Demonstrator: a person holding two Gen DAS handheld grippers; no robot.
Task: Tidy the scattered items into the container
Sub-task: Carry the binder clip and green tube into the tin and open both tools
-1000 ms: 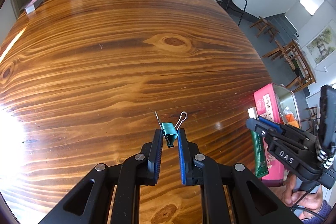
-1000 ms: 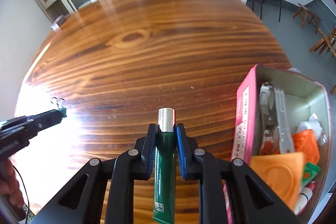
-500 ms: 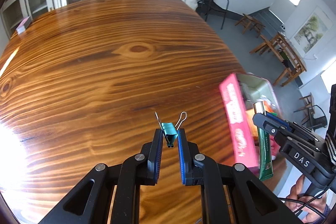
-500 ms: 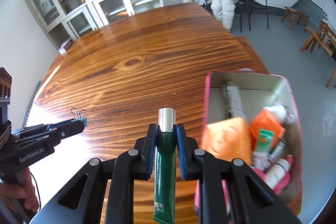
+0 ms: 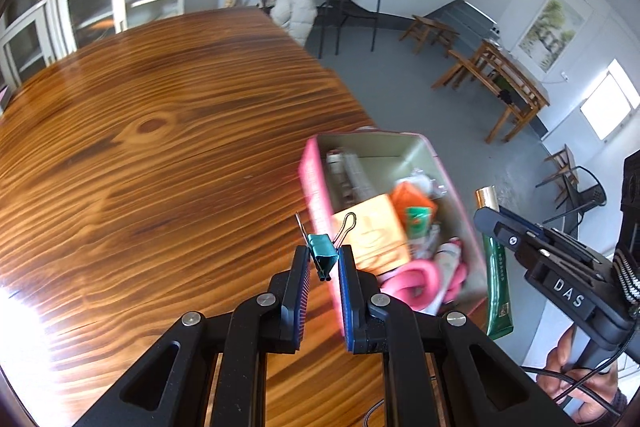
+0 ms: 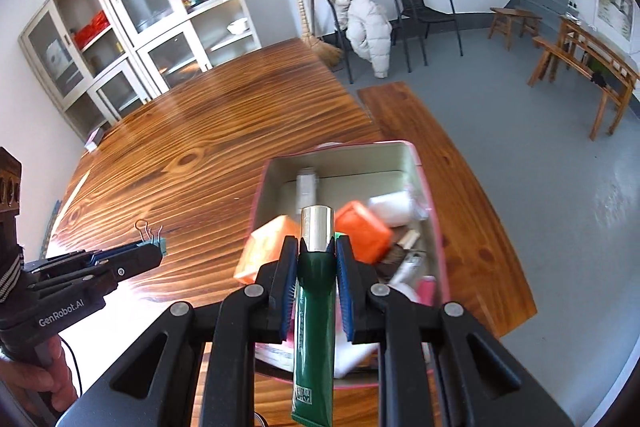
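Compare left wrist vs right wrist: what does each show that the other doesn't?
Left wrist only: the left tool head-on, pinching the teal binder clip; a pink ring-shaped item in the box.

Right wrist only: the right tool head-on, clamping the green tube; a broom at the wall.

Both: the pink box on the wooden table, orange packs inside, both carried items.

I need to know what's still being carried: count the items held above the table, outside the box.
2. A teal binder clip in the left hand-held gripper, and a green tube in the right hand-held gripper, above the pink box.
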